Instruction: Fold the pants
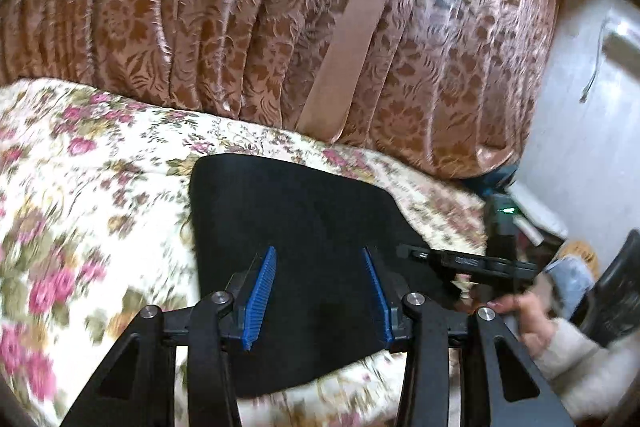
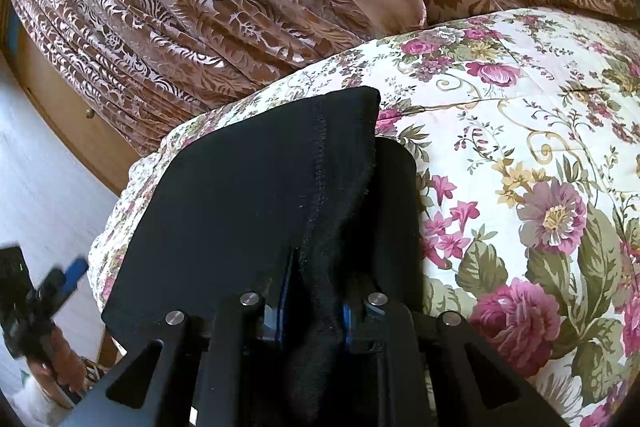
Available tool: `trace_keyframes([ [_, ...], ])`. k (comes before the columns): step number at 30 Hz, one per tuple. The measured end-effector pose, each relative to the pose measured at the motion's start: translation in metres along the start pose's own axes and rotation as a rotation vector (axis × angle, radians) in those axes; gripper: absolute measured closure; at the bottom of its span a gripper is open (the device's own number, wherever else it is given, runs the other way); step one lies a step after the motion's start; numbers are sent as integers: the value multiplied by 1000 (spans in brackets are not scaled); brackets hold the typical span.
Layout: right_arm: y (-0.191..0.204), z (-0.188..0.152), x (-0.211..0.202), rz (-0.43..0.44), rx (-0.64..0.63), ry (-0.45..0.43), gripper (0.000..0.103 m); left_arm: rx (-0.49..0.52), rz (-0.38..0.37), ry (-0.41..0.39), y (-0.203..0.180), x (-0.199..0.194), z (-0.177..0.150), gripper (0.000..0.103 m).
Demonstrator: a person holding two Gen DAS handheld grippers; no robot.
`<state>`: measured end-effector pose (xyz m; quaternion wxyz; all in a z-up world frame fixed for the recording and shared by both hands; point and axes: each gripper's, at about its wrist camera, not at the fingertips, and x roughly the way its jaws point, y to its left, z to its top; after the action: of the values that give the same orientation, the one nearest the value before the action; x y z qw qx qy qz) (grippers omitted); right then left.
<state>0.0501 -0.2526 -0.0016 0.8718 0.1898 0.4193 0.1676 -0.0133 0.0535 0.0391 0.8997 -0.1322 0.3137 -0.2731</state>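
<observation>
The black pants [image 1: 304,223] lie folded on the floral bedspread [image 1: 92,155]. My left gripper [image 1: 320,259] is open, its blue pads spread just above the near part of the pants, holding nothing. In the right wrist view the pants [image 2: 248,195] drape over my right gripper [image 2: 316,291], which is shut on a bunched fold of the black cloth; its blue pads are mostly hidden by the fabric. The right gripper also shows in the left wrist view [image 1: 460,261] at the pants' right edge. The left gripper shows blurred at the far left of the right wrist view [image 2: 68,277].
Brown patterned curtains [image 1: 240,7] hang behind the bed, with a plain sash [image 1: 360,27]. The floral bedspread [image 2: 520,147] extends to the right. A white wall [image 1: 592,107] and clutter lie beside the bed. A wooden cabinet [image 2: 72,119] stands at the left.
</observation>
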Motion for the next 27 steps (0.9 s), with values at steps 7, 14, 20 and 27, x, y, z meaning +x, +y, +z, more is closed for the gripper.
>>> trace_keyframes([
  [7, 21, -1, -11, -87, -120, 7, 86, 26, 76, 154, 0, 67, -9, 60],
  [14, 15, -11, -31, -125, -100, -3, 88, 74, 61, 152, -15, 56, -29, 60],
  [20, 13, -12, -24, -148, -90, 14, 82, -6, 33, 160, -9, 54, -20, 60],
  [27, 18, 13, -47, -230, -116, -36, 70, -92, 37, 139, 5, 49, 32, 38],
])
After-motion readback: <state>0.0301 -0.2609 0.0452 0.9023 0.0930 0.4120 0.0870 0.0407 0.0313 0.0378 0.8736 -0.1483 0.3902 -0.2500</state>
